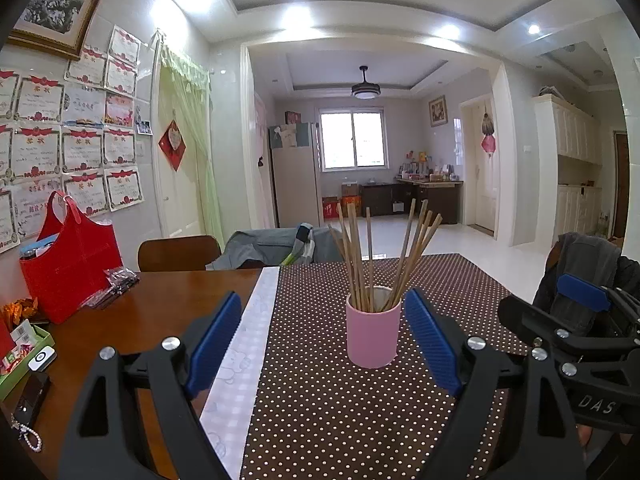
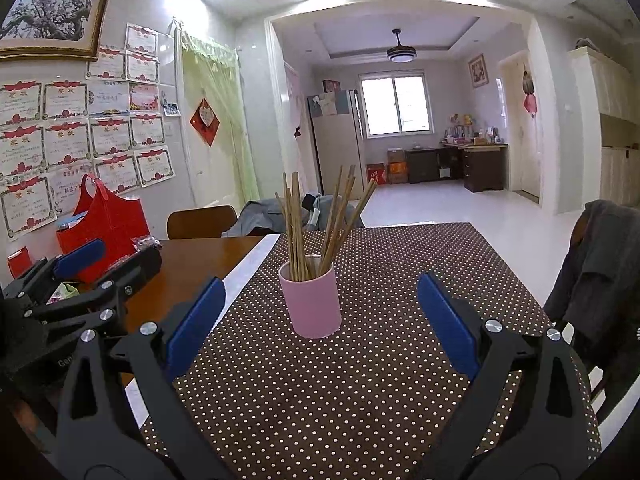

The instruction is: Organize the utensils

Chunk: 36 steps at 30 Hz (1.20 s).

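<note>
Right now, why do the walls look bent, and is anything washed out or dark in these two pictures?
Left wrist view: the fisheye lens bows the doorway and ceiling, the corners go black, the window and ceiling lights are blown out, and the pink cup with its chopsticks stays sharp. Right wrist view: the same curving and dark corners, a white window, and glare on the floor.

My left camera looks low and forward over the dotted cloth (image 1: 360,400), the pink cup (image 1: 373,332) close, right of centre. My right camera sits beside it, facing the same way, the cup (image 2: 314,304) centred. Both share the cup, the cloth (image 2: 360,380) and the far room.
</note>
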Each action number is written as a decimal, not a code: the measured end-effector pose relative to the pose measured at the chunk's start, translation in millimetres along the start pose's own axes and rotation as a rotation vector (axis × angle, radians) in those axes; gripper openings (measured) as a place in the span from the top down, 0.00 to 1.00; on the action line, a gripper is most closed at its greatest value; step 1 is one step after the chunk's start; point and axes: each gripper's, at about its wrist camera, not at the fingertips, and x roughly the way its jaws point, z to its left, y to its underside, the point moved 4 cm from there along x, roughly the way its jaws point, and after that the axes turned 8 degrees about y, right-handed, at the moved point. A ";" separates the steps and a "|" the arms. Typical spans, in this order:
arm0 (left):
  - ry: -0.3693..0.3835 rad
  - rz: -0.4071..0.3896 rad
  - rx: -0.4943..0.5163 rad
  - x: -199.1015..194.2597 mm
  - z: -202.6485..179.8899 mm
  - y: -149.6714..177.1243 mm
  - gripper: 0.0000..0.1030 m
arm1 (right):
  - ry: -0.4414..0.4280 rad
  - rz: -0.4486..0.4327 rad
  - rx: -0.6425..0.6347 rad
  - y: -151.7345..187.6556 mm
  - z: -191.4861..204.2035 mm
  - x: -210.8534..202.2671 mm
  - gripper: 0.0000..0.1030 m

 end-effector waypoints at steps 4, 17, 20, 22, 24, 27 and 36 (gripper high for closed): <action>-0.001 0.013 0.000 9.4 1.6 0.8 0.20 | 0.002 0.016 0.006 0.6 -0.8 8.4 0.08; 0.003 0.026 -0.005 23.6 2.3 0.3 0.20 | 0.011 0.029 0.007 0.8 -0.8 19.0 0.08; 0.002 0.030 -0.006 27.3 2.5 0.6 0.20 | 0.011 0.031 0.005 0.9 -0.2 20.2 0.08; 0.002 0.034 -0.007 30.4 2.9 0.8 0.20 | 0.010 0.035 0.005 0.5 -1.4 22.8 0.08; 0.001 0.038 -0.009 33.1 3.5 1.8 0.20 | 0.008 0.041 0.006 1.0 -2.4 25.1 0.08; 0.001 0.047 -0.012 37.3 3.3 3.7 0.20 | 0.004 0.054 0.007 2.1 -3.0 30.6 0.08; -0.004 0.111 -0.002 66.5 7.4 18.2 0.20 | 0.000 0.136 0.018 9.9 -10.4 63.0 0.08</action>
